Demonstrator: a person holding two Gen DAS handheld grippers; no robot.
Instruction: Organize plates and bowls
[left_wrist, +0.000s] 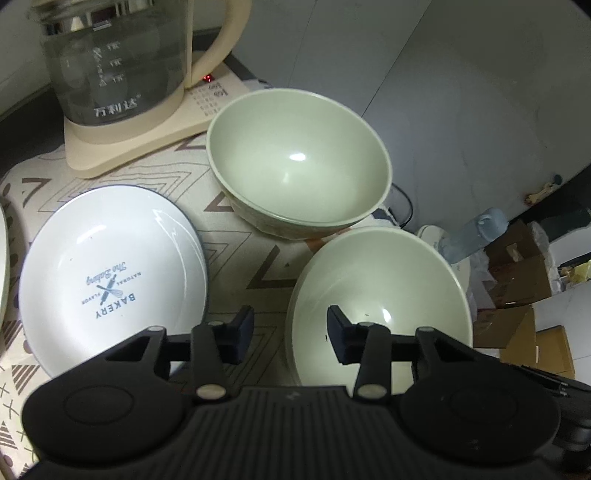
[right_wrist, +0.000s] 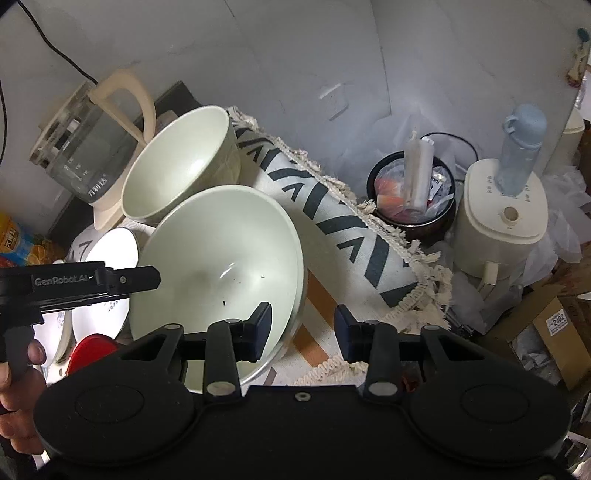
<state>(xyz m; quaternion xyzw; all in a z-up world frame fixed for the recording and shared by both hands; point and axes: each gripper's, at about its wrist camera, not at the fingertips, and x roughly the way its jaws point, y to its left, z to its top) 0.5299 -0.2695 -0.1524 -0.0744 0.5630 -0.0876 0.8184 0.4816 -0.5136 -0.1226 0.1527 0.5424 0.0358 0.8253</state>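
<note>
Two pale green bowls stand on the patterned cloth: a far bowl (left_wrist: 299, 158) (right_wrist: 181, 166) and a near bowl (left_wrist: 380, 295) (right_wrist: 218, 258) at the table's edge. A white plate (left_wrist: 110, 280) (right_wrist: 110, 258) printed BAKERY lies to the left. My left gripper (left_wrist: 291, 328) is open astride the near bowl's left rim, with one finger inside and one outside. My right gripper (right_wrist: 303, 328) is open astride the same bowl's right rim. The pads of neither touch the rim.
A glass kettle (left_wrist: 118, 62) on a cream base stands behind the plate. Another plate's edge (left_wrist: 3, 258) shows far left. A hand (right_wrist: 22, 369) holds the left device. On the floor are a trash bin (right_wrist: 410, 192), a white appliance (right_wrist: 502, 221) and cardboard boxes (right_wrist: 554, 332).
</note>
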